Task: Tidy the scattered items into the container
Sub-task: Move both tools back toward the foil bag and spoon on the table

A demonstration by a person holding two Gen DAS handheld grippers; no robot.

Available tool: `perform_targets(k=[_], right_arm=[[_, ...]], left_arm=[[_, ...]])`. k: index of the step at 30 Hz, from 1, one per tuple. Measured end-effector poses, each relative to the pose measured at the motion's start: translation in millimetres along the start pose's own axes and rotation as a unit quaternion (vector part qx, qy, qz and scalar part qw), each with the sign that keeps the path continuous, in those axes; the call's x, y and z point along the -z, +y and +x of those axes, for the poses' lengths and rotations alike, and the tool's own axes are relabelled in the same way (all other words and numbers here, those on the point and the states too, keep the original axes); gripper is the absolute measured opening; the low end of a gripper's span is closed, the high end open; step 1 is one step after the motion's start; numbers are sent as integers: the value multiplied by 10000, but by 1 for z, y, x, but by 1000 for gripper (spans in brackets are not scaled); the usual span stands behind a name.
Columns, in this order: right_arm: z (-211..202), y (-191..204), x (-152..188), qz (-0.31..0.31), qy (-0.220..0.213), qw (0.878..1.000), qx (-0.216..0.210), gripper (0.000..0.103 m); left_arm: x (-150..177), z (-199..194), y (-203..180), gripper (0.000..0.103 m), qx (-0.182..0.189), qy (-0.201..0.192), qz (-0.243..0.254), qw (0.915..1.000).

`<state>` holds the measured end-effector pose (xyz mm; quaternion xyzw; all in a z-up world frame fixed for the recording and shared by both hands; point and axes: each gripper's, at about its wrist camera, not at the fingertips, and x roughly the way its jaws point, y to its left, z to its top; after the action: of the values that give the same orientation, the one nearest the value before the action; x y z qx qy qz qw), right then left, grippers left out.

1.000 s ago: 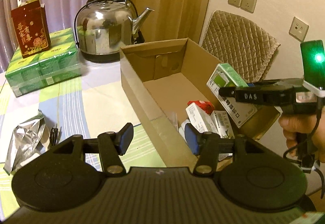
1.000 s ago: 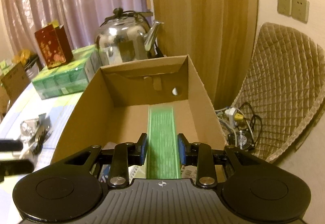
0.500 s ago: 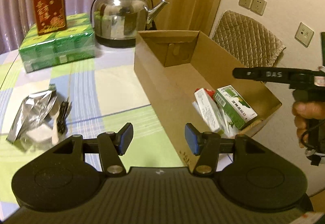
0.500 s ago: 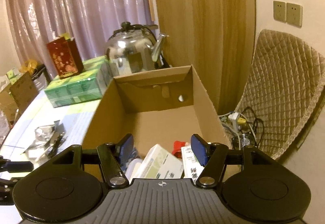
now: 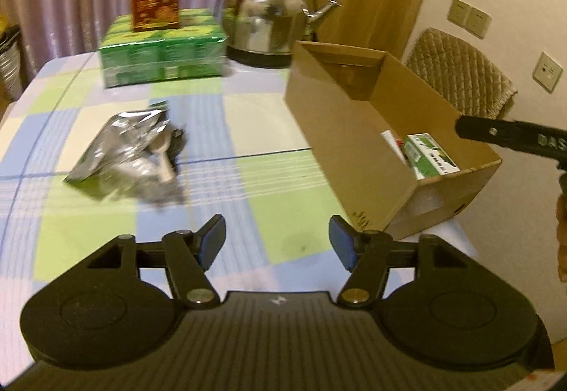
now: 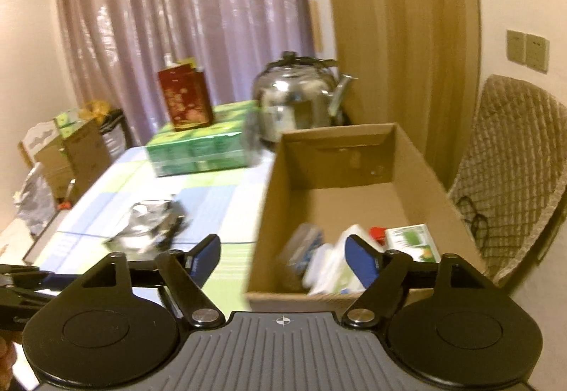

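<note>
Both tongs empty, jaws just widened: left gripper [image 5: 277,242], right gripper [image 6: 283,261]. Foil pouch [image 5: 124,139] lies at 10 o'clock, well apart from cardboard box [image 5: 340,128]. Probably light, crinkly, slippery; pinch a flat edge.

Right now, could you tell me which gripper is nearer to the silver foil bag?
Left. The left gripper hangs over the tablecloth facing the foil bag; the right gripper is by the cardboard box.
</note>
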<state>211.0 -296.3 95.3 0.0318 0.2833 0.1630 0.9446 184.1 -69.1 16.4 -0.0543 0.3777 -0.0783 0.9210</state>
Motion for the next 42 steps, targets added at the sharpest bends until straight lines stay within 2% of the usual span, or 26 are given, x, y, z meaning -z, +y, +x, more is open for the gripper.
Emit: perform_targets(k=[2, 11, 18, 26, 33, 42], right_arm=[[-5, 15, 6, -31, 28, 9999, -163, 86], [-5, 76, 29, -421, 356, 9959, -714, 97], [3, 107, 41, -702, 559, 9917, -924, 101], [19, 126, 43, -782, 648, 9895, -1025, 101], [42, 135, 44, -872, 799, 9871, -1078, 101], [86, 136, 36, -865, 923, 9858, -1102, 101]], left_arm=[[8, -10, 10, 69, -79, -17, -106, 9999], [49, -52, 56, 90, -520, -7, -540, 9972], [68, -74, 87, 94, -913, -1, -675, 9935], [75, -88, 110, 97, -1114, -44, -728, 9911], [76, -82, 125, 97, -1176, -3, -802, 9898], [69, -57, 138, 97, -1188, 122, -686, 9905]])
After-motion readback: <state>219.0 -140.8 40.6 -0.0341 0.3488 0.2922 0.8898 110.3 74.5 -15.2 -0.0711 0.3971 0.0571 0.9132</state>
